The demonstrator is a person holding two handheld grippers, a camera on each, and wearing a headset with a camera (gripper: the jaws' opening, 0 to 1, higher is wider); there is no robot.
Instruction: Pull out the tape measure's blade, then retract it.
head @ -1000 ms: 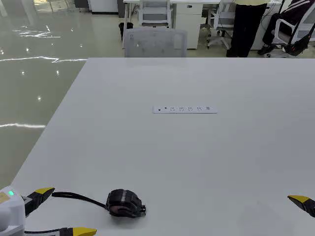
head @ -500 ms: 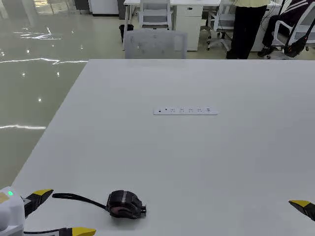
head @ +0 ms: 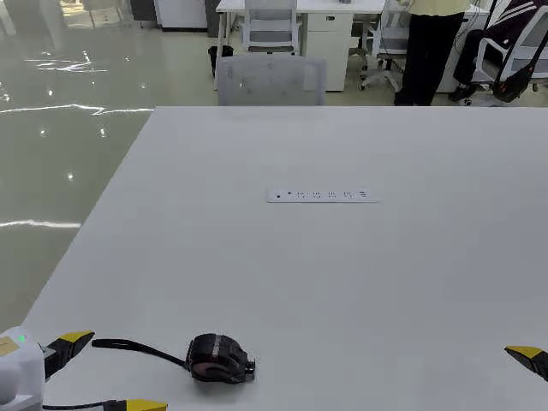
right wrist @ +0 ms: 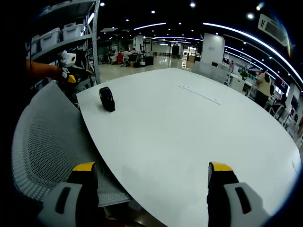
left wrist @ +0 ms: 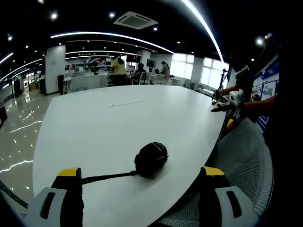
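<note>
Head view: rounded black tape measure [head: 218, 358]

No change beyond camera shift

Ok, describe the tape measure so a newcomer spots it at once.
Start at the white table. Near its front edge, by the left gripper, lies the tape measure. Unlike the flat white power strip mid-table, it is black, rounded, strapped.
</note>
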